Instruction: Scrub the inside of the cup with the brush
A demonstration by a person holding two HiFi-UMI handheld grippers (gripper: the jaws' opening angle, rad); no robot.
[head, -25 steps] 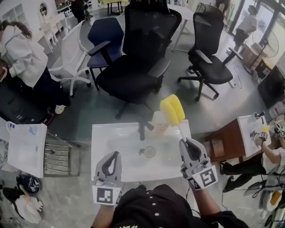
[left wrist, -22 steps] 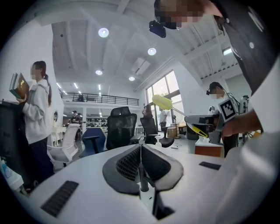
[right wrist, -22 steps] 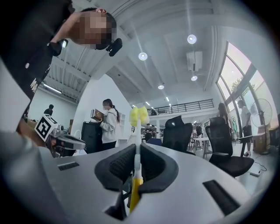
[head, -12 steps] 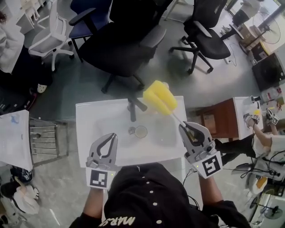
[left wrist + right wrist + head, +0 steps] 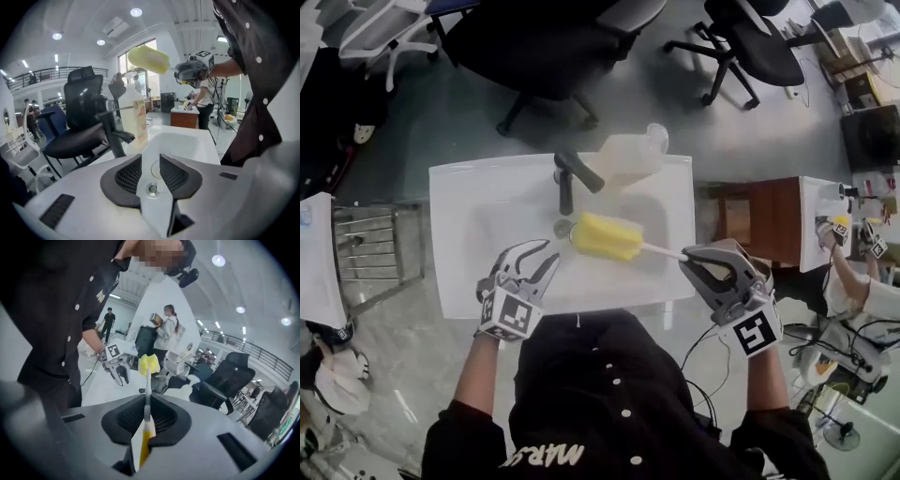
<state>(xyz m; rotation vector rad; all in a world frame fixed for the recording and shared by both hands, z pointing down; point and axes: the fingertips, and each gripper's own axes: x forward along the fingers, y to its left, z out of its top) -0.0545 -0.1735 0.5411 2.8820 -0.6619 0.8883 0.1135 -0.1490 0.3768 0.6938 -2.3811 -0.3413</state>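
Observation:
A brush with a yellow sponge head [image 5: 605, 235] and a thin white handle lies nearly level over the basin of the white sink [image 5: 459, 281]. My right gripper [image 5: 686, 258] is shut on the handle's end, at the sink's right front. In the right gripper view the handle runs out from between the jaws to the sponge [image 5: 149, 364]. My left gripper [image 5: 549, 253] hangs over the sink's front left; its jaws have just been opening and nothing is between them. In the left gripper view the left gripper [image 5: 150, 156] frames the basin. I see no cup.
A black faucet [image 5: 565, 186] and a translucent bottle [image 5: 628, 155] stand at the sink's back rim. Black office chairs [image 5: 544, 47] stand beyond it. A brown desk [image 5: 759, 225] is on the right and a wire rack [image 5: 375, 253] on the left.
Both grippers came down toward the sink. The brush swung from pointing up and away to lying level over the basin. The left jaws went from shut to open.

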